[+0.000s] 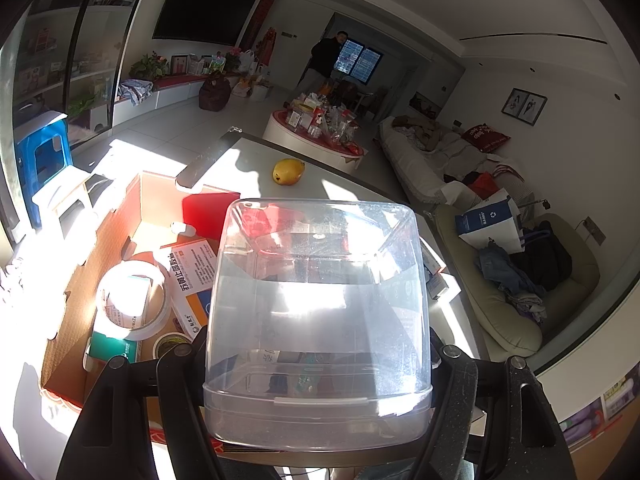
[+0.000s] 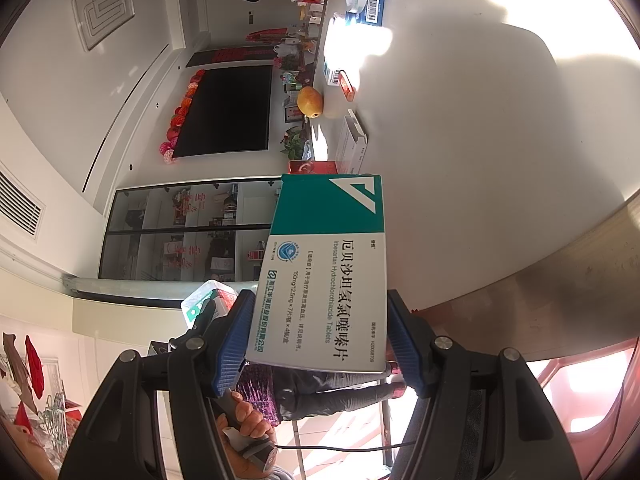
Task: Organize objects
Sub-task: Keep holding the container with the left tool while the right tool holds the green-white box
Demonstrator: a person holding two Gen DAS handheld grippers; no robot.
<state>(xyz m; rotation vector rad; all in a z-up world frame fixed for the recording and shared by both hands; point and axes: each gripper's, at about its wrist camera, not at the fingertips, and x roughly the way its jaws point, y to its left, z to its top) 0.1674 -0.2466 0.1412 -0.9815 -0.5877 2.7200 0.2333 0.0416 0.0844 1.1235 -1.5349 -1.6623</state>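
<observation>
While the left gripper (image 1: pixel 316 360) clamps the clear, lidded plastic storage box (image 1: pixel 316 320) above the grey table (image 1: pixel 256 160), the right gripper (image 2: pixel 320 336) pinches a teal-and-white cardboard medicine carton (image 2: pixel 324 272) off the tabletop. Yellow pear (image 1: pixel 288 171) sits at far edge.

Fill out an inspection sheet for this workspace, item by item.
Surface: white table, part sunlit, part shadowed.
Job's things: clear plastic container and green-white tablet box, both held; open cardboard box with tape roll and orange medicine box.
Clutter: yellow pear on table.
Grippers: left hand-held gripper clamps container; right hand-held gripper clamps tablet box.
Cables: thin dark cable below right gripper.
Surroundings: sofa, blue stool, person by the window.
</observation>
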